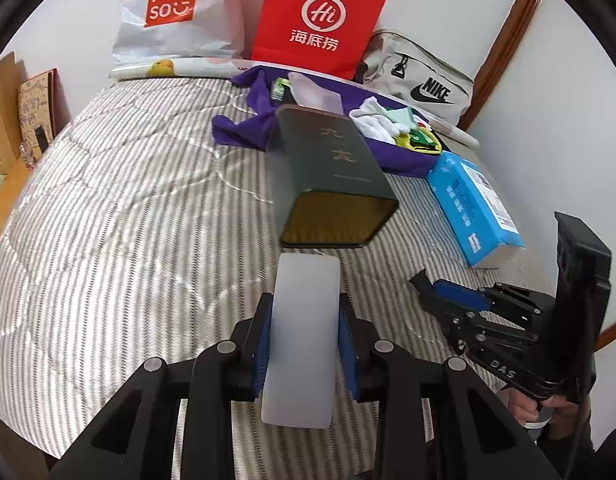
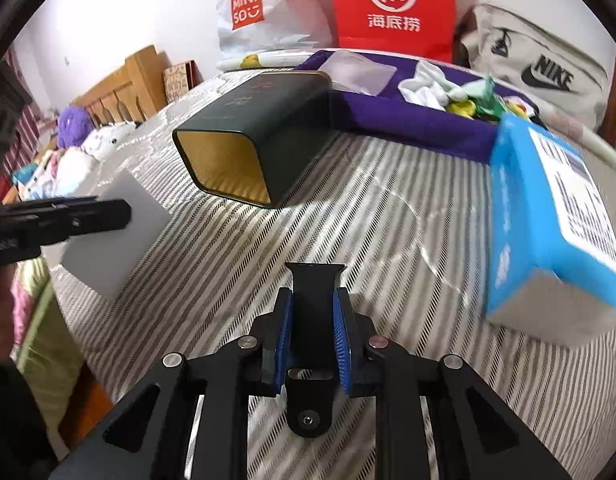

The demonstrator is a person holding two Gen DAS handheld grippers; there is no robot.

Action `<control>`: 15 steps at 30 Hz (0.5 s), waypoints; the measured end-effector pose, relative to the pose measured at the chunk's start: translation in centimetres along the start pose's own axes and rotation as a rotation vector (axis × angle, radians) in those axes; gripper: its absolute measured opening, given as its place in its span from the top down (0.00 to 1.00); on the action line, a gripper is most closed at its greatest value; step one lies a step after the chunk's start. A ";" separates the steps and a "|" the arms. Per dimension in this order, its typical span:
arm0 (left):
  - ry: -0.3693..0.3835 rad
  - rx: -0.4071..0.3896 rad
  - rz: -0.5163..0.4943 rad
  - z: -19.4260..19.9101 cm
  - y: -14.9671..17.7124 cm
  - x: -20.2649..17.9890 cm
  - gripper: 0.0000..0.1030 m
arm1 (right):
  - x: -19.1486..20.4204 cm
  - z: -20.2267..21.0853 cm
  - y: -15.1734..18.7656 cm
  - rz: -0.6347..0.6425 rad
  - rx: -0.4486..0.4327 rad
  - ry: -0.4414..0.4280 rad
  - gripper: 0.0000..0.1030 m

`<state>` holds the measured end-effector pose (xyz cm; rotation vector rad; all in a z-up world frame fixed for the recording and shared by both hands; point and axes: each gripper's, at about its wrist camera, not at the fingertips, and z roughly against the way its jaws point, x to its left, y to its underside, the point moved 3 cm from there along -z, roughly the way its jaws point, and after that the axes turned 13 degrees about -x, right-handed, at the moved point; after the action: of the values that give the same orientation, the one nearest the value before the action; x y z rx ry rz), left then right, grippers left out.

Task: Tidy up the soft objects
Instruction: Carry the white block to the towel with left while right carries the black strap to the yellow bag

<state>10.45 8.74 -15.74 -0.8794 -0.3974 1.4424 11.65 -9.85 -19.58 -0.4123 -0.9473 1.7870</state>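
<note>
My left gripper point(image 1: 304, 316) is shut on a white soft block point(image 1: 303, 336) and holds it just in front of the open mouth of a dark green tin point(image 1: 332, 176) that lies on its side on the striped bed. In the right wrist view the block point(image 2: 107, 236) sits left of the tin point(image 2: 243, 140). My right gripper point(image 2: 312, 308) is shut on a black strap point(image 2: 314, 312); it also shows in the left wrist view point(image 1: 440, 292) to the right of the tin. White socks and small colourful items point(image 1: 392, 122) lie on a purple cloth point(image 1: 388, 156).
A blue tissue box point(image 1: 472, 204) lies right of the tin. A Miniso bag point(image 1: 175, 12), a red paper bag point(image 1: 320, 20) and a Nike bag point(image 1: 420, 80) stand along the far wall. A clear plastic lid point(image 1: 316, 94) rests on the cloth. Plush toys point(image 2: 71, 120) lie far left.
</note>
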 end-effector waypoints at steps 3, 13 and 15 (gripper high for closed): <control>0.013 -0.002 0.001 -0.1 0.2 -0.8 0.73 | -0.6 1.6 0.2 -0.017 -0.020 0.001 0.80; 0.018 0.012 -0.022 -0.6 0.8 -3.2 0.73 | -5.8 6.2 2.0 -0.116 -0.037 0.098 0.80; 0.019 0.009 -0.021 -0.5 0.8 -3.5 0.73 | -6.7 6.9 2.2 -0.120 -0.045 0.117 0.80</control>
<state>9.78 5.17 -15.65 -0.8785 -0.3848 1.4149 8.48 -19.01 -17.84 -0.4739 -0.9118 1.6179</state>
